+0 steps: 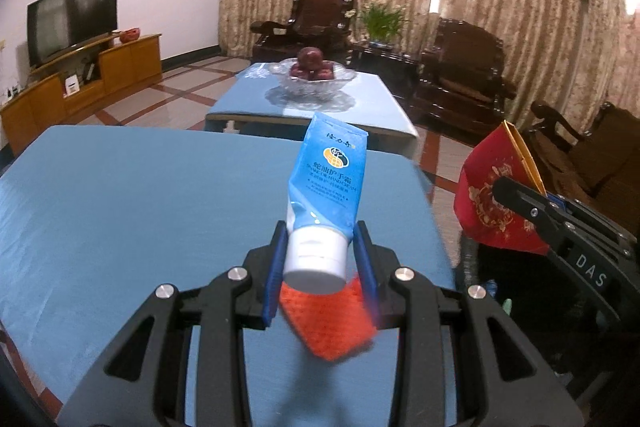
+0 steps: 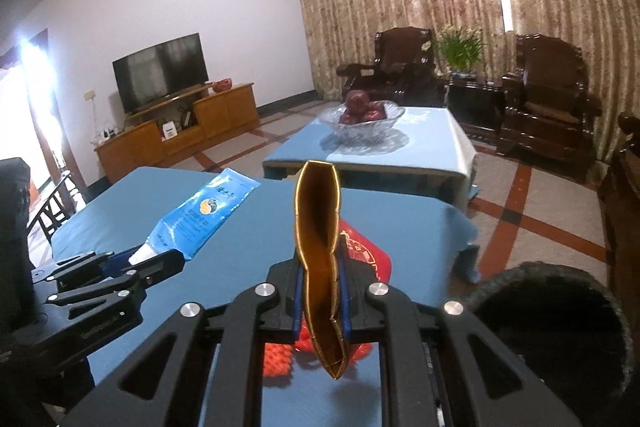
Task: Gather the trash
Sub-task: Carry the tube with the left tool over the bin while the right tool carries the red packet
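Two grippers, one piece of trash in each. Left gripper (image 1: 322, 259) is clamped on the blue hand cream tube (image 1: 329, 174) right by its white cap (image 1: 315, 259): cap end faces back at the camera, long axis runs forward and up, crimped end out over the blue table (image 1: 140, 195). Right gripper (image 2: 323, 291) is squeezed tight on one flattened red and gold paper bag (image 2: 320, 239), held edge-on, long axis forward and up, open mouth away. One orange mesh scrap (image 1: 330, 323) lies on the table under both, and one dark bin (image 2: 556, 331) sits just beside the table on the right
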Motion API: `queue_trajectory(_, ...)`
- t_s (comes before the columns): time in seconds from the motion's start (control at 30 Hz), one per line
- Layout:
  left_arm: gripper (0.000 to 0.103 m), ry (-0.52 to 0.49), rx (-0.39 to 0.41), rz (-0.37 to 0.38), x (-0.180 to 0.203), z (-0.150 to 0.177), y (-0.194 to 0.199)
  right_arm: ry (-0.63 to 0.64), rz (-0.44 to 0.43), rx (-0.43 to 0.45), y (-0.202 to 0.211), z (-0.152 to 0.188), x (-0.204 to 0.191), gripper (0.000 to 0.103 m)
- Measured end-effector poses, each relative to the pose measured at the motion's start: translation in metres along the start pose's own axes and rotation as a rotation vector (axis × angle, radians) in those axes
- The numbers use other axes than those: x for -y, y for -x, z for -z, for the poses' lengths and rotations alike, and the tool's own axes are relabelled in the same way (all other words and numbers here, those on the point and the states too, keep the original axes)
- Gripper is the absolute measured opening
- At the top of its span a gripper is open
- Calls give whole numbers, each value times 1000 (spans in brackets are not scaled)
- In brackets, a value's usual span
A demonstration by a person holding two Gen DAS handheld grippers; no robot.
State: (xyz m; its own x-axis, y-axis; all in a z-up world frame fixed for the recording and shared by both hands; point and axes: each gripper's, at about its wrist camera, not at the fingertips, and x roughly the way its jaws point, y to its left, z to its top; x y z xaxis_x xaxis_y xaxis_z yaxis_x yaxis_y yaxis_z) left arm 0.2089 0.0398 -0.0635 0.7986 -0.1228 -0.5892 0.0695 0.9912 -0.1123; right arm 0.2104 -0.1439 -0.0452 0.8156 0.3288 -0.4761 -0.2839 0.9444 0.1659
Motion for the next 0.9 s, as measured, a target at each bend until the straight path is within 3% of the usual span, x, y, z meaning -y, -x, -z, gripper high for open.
queue_trajectory(0.47,32,-101,25,152,103,2,13,-44,146,53,74,7,71,14)
queue_trajectory(0.9,32,-204,-11,283,191,24,5,-116,307,64,119,25,146,14)
